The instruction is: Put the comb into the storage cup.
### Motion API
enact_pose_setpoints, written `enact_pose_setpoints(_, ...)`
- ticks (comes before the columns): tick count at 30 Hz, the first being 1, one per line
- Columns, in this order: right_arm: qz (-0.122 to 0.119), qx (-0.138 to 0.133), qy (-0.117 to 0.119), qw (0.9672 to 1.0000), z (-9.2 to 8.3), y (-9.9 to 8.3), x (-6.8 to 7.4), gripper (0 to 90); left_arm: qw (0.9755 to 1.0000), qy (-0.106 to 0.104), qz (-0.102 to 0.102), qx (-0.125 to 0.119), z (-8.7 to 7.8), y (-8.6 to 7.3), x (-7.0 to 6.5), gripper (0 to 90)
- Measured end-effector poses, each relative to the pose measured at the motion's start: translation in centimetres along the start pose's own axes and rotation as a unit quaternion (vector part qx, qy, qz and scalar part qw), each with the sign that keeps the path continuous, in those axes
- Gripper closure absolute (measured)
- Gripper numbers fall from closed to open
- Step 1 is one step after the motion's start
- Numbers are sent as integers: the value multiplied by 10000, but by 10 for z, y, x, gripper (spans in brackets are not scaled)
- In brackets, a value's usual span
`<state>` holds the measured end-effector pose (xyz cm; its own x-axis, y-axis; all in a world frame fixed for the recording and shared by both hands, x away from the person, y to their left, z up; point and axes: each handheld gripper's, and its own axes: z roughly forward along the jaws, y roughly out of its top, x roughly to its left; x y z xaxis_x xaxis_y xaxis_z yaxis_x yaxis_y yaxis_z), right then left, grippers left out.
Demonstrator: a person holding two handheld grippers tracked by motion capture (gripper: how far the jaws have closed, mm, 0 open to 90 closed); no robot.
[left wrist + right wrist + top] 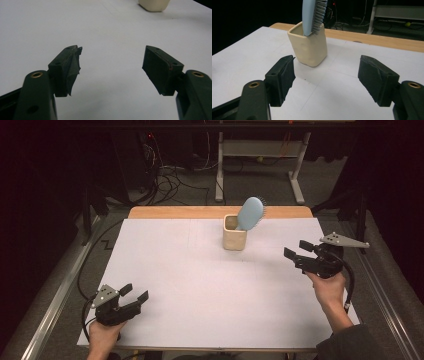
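Hands come in low from the near edge, each wrapped round a tool. At the near left corner the left hand-held gripper sits low over the bench, jaws parted and nothing between them. Further up on the right, the right hand-held gripper is raised a little and aimed toward the cream cup, its jaws likewise apart and holding nothing. That cup stands near the far edge with a blue hairbrush leaning out of it, bristles to the right. White sheeting covers the wooden bench; behind it lie a dark room, cables and a metal frame.
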<state>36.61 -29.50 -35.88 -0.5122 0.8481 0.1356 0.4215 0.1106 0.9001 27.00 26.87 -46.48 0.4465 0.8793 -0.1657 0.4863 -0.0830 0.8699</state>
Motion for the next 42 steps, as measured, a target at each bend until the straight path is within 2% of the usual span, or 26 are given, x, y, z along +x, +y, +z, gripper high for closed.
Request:
enact_pose_setpoints(10,73,-25,68,9999,-6,-9,-1,297,10000,-1,-1,-9,0,0,0,306)
enact_pose_setpoints(42,226,-104,80,9997,-27,-32,-8,275,10000,8,-2,-1,0,0,0,307)
